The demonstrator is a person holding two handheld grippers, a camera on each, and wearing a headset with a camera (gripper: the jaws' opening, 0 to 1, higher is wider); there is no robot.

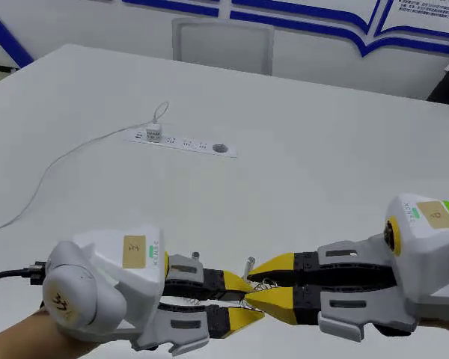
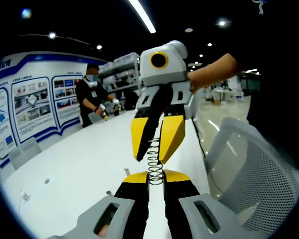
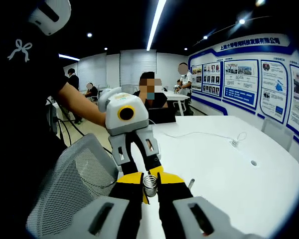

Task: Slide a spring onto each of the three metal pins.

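Where left gripper [image 2: 156, 178] meets right gripper [image 3: 149, 182] over the table [image 1: 299, 172], a spring [image 2: 154, 158] spans them
Both jaw pairs pinch it narrowly; a metal pin [image 1: 248, 265] stands just beside the tips

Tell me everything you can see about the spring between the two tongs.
The spring is a thin, open coil of silvery wire, held straight above the white table. One end is pinched in the left tongs, the other in the right tongs, which face each other tip to tip.
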